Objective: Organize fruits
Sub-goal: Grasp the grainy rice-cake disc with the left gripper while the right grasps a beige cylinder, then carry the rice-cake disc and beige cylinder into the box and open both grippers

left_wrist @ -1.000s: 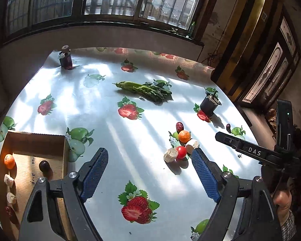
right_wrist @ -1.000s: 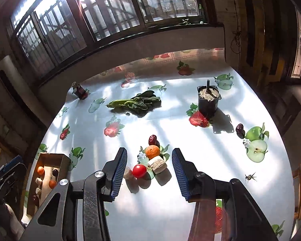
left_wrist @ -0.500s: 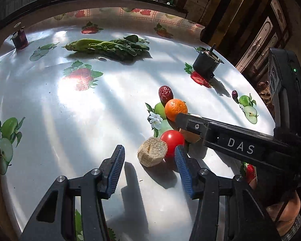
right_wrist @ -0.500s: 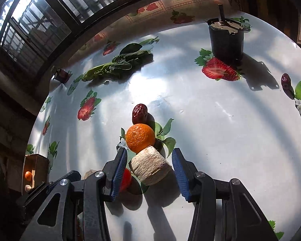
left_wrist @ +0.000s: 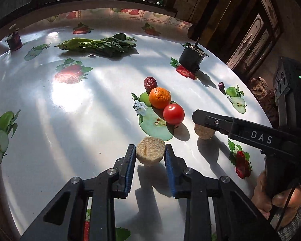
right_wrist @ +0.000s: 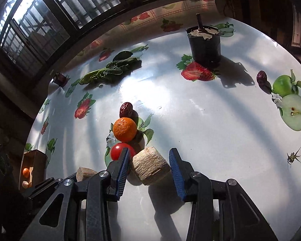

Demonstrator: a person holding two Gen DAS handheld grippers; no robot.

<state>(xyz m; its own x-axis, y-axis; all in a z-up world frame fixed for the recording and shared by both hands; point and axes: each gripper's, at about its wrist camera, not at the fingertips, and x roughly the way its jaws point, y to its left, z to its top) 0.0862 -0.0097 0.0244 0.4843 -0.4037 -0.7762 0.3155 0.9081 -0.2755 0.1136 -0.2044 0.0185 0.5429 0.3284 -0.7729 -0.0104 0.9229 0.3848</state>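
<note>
While the left gripper (left_wrist: pixel 149 154) clamps its fingers on a tan cut chunk (left_wrist: pixel 149 151) on the tabletop (left_wrist: pixel 70 120), orange (left_wrist: pixel 160 97), tomato (left_wrist: pixel 173 114) and date (left_wrist: pixel 150 83) remain unsorted. Right view: right gripper (right_wrist: pixel 149 165), fingers just closing, straddles a second chunk (right_wrist: pixel 150 168) with a gap on one side; box (right_wrist: pixel 33 166) far left holds some fruit.

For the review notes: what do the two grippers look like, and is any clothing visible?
Both grippers, left and right, have black angular frames with triangular cut-outs, silver pivot bolts and ribbed blue pads. The right one carries white "DAS" lettering and a black box with a green light. A patterned grey cuff shows at the hand holding it.
</note>
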